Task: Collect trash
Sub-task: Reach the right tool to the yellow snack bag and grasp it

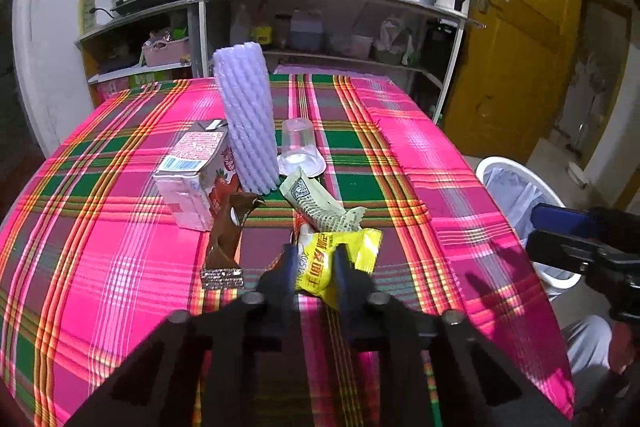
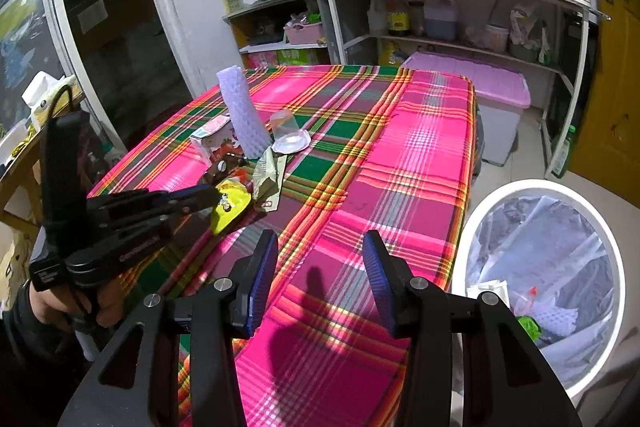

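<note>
The left gripper [image 1: 314, 263] is clamped on the yellow wrapper [image 1: 340, 259], just in front of the milk carton [image 1: 192, 175]. It should lift gently toward the bin [image 2: 544, 279]; the right gripper [image 2: 320, 279] stands apart, empty.

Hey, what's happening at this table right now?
A person is clearing trash off a table with a plaid cloth, holding a gripper in each hand. The left gripper is shut on a yellow snack wrapper. The right gripper is open and empty over the cloth. A milk carton, foam sleeve, plastic cup, brown wrapper and green wrapper remain. The white bin beside the table already holds some.
</note>
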`<state>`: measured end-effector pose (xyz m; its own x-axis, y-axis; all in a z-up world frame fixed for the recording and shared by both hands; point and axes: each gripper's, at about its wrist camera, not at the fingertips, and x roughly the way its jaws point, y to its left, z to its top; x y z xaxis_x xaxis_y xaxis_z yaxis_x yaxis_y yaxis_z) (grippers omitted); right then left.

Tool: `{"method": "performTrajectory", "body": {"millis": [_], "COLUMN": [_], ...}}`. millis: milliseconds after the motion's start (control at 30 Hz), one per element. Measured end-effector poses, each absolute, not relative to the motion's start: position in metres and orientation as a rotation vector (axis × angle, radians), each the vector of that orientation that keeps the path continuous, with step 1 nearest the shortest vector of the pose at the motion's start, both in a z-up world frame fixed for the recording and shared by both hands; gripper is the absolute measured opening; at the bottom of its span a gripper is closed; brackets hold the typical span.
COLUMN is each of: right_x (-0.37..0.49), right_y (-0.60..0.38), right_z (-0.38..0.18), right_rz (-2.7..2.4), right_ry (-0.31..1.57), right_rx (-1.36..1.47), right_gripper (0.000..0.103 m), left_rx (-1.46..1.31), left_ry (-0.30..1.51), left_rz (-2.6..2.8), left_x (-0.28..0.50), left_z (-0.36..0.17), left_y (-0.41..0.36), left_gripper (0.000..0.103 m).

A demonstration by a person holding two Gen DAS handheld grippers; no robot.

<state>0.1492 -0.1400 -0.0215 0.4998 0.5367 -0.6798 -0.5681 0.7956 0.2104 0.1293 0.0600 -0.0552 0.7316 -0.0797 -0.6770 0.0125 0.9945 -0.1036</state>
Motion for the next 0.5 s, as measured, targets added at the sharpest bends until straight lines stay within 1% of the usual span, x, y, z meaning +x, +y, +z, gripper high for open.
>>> {"method": "performTrajectory", "body": {"millis": [200,367,433,500], "right_x": [0.147,0.148,0.149,0.151], "right_y": [-0.133,-0.125,-0.119,-0.109], "right_z": [-0.019,-0.017,-0.016,-0.015], "right_rz": [0.678,0.69,0.706,0.727], "right_ry": [0.802,0.795,0.787,0.78], "right_rx": [-0.05,-0.057,-0.068,-0.091], "right_gripper": [0.045,0.045,0.049,0.05], "left_rx": [-0.133,-0.174,-0.21,-0.232], "left_ry": [0.731,0.713,0.709,0.701], "left_rz": [-0.057,-0.072,-0.062,-0.044], "left_x": [0.112,0.102,0.101,0.099], "left_z": [-0.051,-0.045,-0.044,-0.043], "left_y": [0.069,0.077,0.085,0.093], "left_gripper": [0.0,0.0,0.0,0.0]}}
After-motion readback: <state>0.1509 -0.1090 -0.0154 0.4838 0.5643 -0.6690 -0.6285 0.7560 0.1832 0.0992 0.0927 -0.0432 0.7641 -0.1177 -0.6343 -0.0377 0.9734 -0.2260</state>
